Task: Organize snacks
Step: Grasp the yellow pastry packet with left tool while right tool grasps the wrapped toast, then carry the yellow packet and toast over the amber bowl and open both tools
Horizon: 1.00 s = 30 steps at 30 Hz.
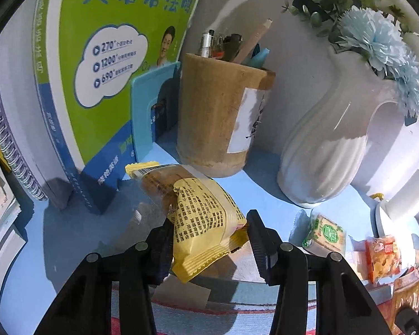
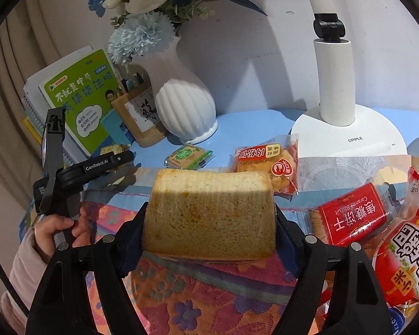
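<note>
My left gripper (image 1: 209, 240) is closed on a yellow snack packet (image 1: 201, 212), held just above the blue table in front of the wooden pen holder (image 1: 220, 117). My right gripper (image 2: 211, 223) is shut on a wrapped block of brown bread (image 2: 209, 212), above the patterned cloth (image 2: 181, 293). The left gripper's body also shows in the right wrist view (image 2: 56, 173), held by a hand. Loose snacks lie on the table: a green-labelled packet (image 2: 188, 156), an orange packet (image 2: 268, 164), a red caramel biscuit pack (image 2: 349, 215) and a large red bag (image 2: 410, 251).
A green book (image 1: 111, 69) and spiral notebooks (image 1: 2, 128) stand at the back left. A white vase with blue flowers (image 2: 181, 103) stands beside the pen holder. A white lamp base (image 2: 349, 136) sits at the back right.
</note>
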Each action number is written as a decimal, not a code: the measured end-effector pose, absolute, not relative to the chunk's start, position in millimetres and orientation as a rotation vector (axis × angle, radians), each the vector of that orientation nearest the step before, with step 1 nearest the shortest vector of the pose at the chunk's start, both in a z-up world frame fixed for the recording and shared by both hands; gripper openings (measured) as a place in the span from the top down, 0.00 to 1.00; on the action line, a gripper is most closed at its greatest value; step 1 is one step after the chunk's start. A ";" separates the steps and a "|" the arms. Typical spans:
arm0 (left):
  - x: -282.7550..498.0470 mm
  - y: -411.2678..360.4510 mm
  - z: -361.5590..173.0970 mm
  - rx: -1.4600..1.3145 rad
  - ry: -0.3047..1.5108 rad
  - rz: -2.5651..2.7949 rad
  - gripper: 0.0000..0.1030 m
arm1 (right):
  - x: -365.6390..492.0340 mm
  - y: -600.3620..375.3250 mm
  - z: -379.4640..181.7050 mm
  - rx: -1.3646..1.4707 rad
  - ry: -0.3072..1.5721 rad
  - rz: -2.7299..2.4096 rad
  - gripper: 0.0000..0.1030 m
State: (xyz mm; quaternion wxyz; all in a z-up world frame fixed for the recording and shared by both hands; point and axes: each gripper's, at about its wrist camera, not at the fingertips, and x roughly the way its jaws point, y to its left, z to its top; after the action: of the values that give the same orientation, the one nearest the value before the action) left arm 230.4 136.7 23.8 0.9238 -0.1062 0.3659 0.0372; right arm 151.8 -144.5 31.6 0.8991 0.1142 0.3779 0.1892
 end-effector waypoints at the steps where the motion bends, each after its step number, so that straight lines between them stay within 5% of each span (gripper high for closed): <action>1: 230.0 136.3 24.5 -0.217 0.749 0.080 0.55 | 151.6 -144.3 31.8 0.236 0.778 0.396 0.24; 22: 159.4 90.7 38.5 -0.180 0.729 0.061 0.55 | 131.1 -158.3 38.2 0.355 0.764 0.505 0.24; 30: 129.4 -1.3 93.6 -0.177 0.767 -0.237 0.55 | 107.9 -216.0 105.6 0.446 0.657 0.520 0.24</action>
State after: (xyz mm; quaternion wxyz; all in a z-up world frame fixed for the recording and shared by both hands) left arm 129.4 -1.3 93.6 0.9167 -0.0860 0.3728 -0.1152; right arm 107.9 -216.0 105.6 0.8894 0.2149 0.3164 0.2502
